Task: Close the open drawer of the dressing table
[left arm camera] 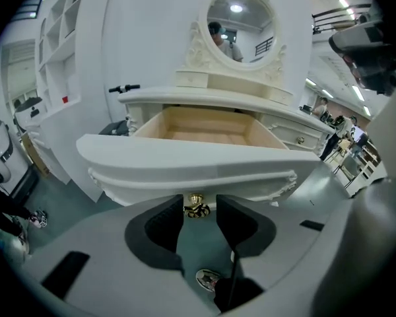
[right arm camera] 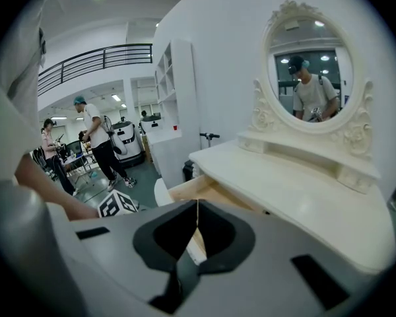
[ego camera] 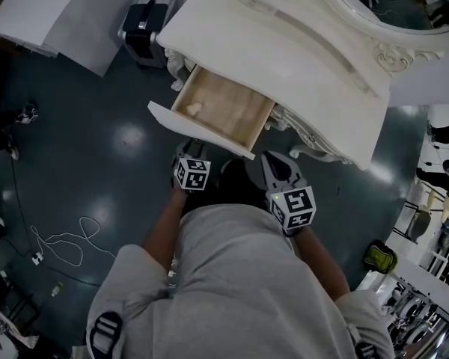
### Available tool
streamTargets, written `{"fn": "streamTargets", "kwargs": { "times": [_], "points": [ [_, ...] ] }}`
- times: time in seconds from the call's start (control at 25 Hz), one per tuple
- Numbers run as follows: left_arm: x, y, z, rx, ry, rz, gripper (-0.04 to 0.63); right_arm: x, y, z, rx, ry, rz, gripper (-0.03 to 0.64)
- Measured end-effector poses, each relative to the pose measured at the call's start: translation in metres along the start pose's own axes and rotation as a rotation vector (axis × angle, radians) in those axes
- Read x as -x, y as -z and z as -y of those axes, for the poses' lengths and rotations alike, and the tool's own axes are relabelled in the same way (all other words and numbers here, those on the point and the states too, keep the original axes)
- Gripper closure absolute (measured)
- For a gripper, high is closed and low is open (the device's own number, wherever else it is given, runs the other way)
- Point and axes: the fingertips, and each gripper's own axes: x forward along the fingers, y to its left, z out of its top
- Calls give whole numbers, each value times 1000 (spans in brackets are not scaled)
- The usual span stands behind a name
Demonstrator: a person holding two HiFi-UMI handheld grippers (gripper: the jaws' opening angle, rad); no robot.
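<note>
The cream dressing table (ego camera: 284, 58) has one wooden drawer (ego camera: 223, 109) pulled out toward me. Its white front panel (left arm camera: 185, 164) carries a small brass knob (left arm camera: 197, 208). My left gripper (left arm camera: 199, 211) is open just below that panel, and the knob sits between its fingertips (left arm camera: 166, 224) with gaps on both sides. In the head view the left gripper (ego camera: 193, 152) is at the drawer front's middle. My right gripper (ego camera: 275, 163) hovers near the drawer's right corner. Seen from its own camera, the right gripper (right arm camera: 198, 205) is shut and holds nothing, with the drawer (right arm camera: 185, 191) beyond it.
A small pale item (ego camera: 194, 109) lies inside the drawer. A black and silver case (ego camera: 144, 25) stands on the floor left of the table. A white cable (ego camera: 60, 241) trails over the dark floor. An oval mirror (right arm camera: 313, 78) tops the table. People (right arm camera: 96, 137) stand in the background.
</note>
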Motion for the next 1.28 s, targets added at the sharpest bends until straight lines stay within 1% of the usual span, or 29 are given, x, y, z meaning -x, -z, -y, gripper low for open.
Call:
{"fn": "streamTargets", "kwargs": {
  "times": [0.12, 0.16, 0.24, 0.4, 0.64, 1.0, 1.28],
  "points": [
    [-4, 0, -3, 3, -27, -5, 445, 1, 0, 3, -3, 6, 0, 600],
    [-4, 0, -4, 1, -33, -2, 457, 2, 0, 4, -3, 7, 1, 600],
    [-4, 1, -4, -16, -36, 7, 459, 2, -1, 6, -3, 9, 3, 600],
    [-7, 3, -3, -39, -29, 6, 460, 1, 0, 7, -5, 8, 4, 601],
    [-13, 8, -2, -55, 1, -53, 466, -3, -2, 5, -5, 0, 6, 600],
    [-13, 9, -2, -66, -10, -56, 468, -2, -2, 9, -11, 6, 10, 600],
    [-13, 8, -2, -69, -3, -66, 468, -2, -4, 9, -12, 9, 12, 601]
  ]
}}
